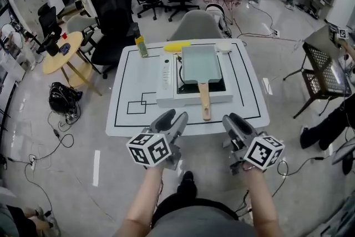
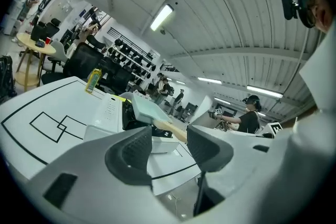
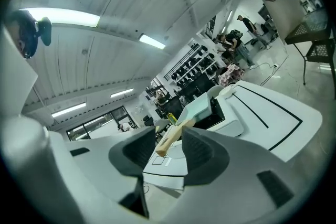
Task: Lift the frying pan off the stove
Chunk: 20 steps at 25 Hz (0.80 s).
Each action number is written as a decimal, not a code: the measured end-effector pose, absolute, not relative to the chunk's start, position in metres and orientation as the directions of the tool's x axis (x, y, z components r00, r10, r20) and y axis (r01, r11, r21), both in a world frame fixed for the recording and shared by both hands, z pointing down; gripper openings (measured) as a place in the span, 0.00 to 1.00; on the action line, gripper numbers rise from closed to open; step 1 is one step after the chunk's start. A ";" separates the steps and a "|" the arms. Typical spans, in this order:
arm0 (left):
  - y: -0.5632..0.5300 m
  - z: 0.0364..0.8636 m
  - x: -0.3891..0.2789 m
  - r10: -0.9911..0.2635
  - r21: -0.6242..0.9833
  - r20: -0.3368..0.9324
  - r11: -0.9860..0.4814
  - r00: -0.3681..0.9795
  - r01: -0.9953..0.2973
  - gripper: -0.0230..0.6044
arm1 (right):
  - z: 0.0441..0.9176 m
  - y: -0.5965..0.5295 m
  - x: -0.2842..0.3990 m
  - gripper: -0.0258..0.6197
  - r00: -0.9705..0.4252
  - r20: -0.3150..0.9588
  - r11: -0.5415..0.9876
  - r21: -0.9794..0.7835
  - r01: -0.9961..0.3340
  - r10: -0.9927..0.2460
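A rectangular pale-green frying pan [image 1: 201, 64] with a wooden handle [image 1: 205, 101] sits on the white stove [image 1: 166, 83] in the middle of the white table [image 1: 133, 86]; the handle points toward me. My left gripper [image 1: 172, 118] hovers at the table's near edge, left of the handle, open and empty. My right gripper [image 1: 232, 119] is at the same edge, right of the handle, open and empty. The left gripper view shows its jaws [image 2: 169, 136] apart with the pan [image 2: 149, 110] beyond. In the right gripper view, the handle [image 3: 170, 136] shows beyond the gripper [image 3: 169, 140].
A yellow-green bottle [image 1: 142, 46], a yellow item [image 1: 176, 46] and a white object [image 1: 224, 48] lie along the table's far edge. Office chairs [image 1: 113, 14] stand behind, a round wooden table [image 1: 61, 55] and black bag [image 1: 62, 98] left, a mesh rack [image 1: 324, 69] right.
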<state>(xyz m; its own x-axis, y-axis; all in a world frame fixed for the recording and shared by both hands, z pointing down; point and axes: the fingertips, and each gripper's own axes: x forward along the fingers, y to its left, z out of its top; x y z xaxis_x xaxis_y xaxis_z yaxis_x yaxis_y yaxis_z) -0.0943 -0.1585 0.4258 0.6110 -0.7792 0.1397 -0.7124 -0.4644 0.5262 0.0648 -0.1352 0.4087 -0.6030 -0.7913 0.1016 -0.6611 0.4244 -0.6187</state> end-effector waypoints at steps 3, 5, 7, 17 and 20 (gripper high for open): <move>-0.176 0.429 -0.093 -0.755 0.552 0.149 -0.473 0.639 -0.687 0.36 | 0.412 -0.148 0.060 0.29 -0.604 0.105 0.408 -0.644 -0.647 -0.790; -0.187 0.430 -0.091 -0.738 0.579 0.143 -0.478 0.660 -0.660 0.37 | 0.413 -0.155 0.059 0.30 -0.603 0.106 0.400 -0.657 -0.640 -0.791; -0.197 0.431 -0.088 -0.719 0.604 0.137 -0.484 0.681 -0.633 0.38 | 0.415 -0.162 0.058 0.30 -0.603 0.107 0.393 -0.668 -0.632 -0.790; -0.234 0.442 -0.071 -0.626 0.766 0.107 -0.444 0.773 -0.465 0.39 | 0.423 -0.186 0.052 0.33 -0.638 0.112 0.374 -0.728 -0.574 -0.762; -0.241 0.443 -0.064 -0.607 0.810 0.098 -0.412 0.789 -0.417 0.40 | 0.424 -0.192 0.050 0.34 -0.655 0.103 0.376 -0.748 -0.547 -0.749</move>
